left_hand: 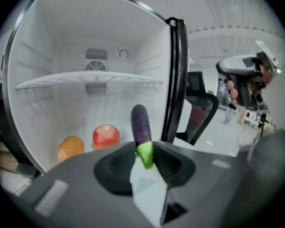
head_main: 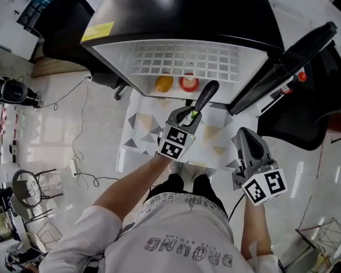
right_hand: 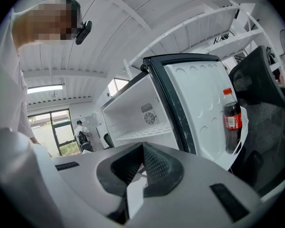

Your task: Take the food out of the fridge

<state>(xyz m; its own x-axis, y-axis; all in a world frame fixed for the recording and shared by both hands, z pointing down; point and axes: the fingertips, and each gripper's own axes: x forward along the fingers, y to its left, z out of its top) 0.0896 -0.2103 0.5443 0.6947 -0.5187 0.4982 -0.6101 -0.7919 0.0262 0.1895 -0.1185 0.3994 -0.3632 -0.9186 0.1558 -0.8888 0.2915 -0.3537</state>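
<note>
Got a black, white-lined fridge (head_main: 159, 10) standing open. Right at its front, left gripper (head_main: 190, 117) clamped on the green stem of a long purple eggplant (left_hand: 140, 122); right gripper (right_hand: 141, 148) nearer the fridge door, jaws pinched together, empty. Inside on the fridge floor: round red apple (head_main: 188, 83), orange fruit (head_main: 164, 83).

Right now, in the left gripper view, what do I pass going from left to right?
In order: orange fruit → red apple → purple eggplant, gripped by its green stem in the left tool → fridge door, seen edge-on.
</note>
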